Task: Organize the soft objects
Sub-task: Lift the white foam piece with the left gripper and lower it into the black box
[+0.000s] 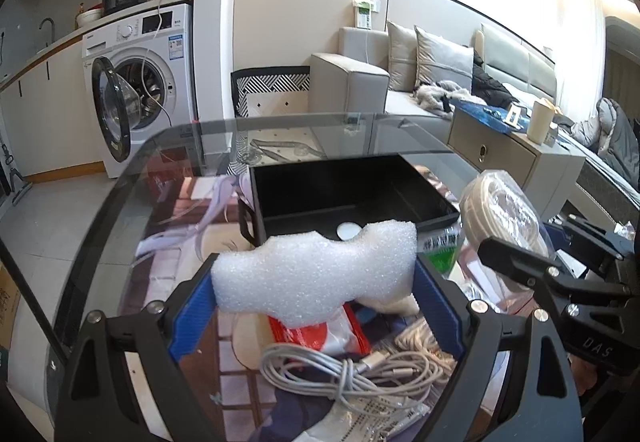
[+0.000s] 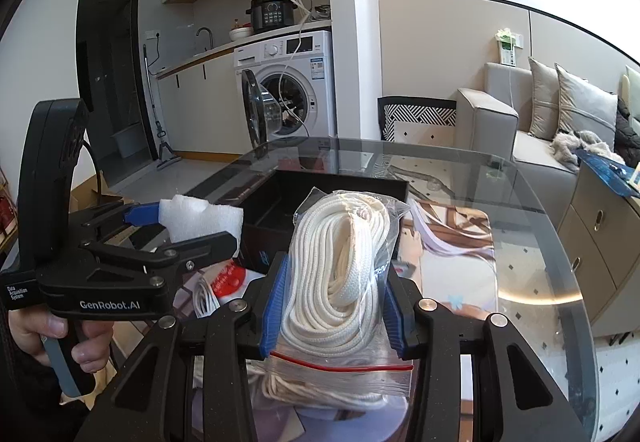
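My left gripper [image 1: 316, 282] is shut on a white foam piece [image 1: 316, 274] and holds it above the table, just in front of the black box [image 1: 360, 177]. The foam also shows in the right wrist view [image 2: 200, 217], beside the box [image 2: 280, 201]. My right gripper [image 2: 334, 302] is shut on a clear zip bag of white rope [image 2: 340, 282], held upright in front of the box. The bag also shows in the left wrist view [image 1: 504, 209], right of the box. A small white round object [image 1: 348, 230] lies inside the box.
The round glass table [image 2: 520, 242] carries a coil of grey cable [image 1: 344, 374], a red and white packet [image 1: 320, 338], a green packet [image 1: 444, 250] and printed papers. A washing machine [image 1: 148, 81] with its door open stands behind, and a sofa [image 1: 400, 81] to the right.
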Demonstrator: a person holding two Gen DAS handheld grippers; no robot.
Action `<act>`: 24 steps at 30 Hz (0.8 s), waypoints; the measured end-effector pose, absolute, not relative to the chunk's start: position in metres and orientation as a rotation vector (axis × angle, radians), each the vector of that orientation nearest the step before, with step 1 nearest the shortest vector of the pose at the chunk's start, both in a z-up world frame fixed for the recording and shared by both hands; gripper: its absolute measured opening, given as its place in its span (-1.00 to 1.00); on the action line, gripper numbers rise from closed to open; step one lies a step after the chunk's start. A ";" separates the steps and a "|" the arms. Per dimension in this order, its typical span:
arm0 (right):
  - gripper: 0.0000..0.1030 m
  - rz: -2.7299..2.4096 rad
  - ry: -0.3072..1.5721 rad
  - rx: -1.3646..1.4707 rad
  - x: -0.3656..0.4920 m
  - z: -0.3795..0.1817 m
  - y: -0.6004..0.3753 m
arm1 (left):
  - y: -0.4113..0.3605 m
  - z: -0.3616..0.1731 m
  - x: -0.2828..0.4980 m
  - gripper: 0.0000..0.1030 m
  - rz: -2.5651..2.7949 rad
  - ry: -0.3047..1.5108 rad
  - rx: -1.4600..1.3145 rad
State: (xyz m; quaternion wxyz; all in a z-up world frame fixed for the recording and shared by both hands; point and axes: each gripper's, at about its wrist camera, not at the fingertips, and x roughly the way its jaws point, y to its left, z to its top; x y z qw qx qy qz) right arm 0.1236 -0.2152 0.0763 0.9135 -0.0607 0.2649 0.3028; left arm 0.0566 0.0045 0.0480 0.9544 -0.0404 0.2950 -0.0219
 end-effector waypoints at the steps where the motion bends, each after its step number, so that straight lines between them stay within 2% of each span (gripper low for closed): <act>1: -0.17 0.629 0.548 -0.124 0.125 0.078 -0.213 | 0.005 0.050 0.058 0.76 -0.043 0.594 -0.083; 24: -0.17 0.618 0.614 -0.138 0.208 0.077 -0.182 | 0.015 0.047 0.129 0.76 -0.051 0.627 -0.132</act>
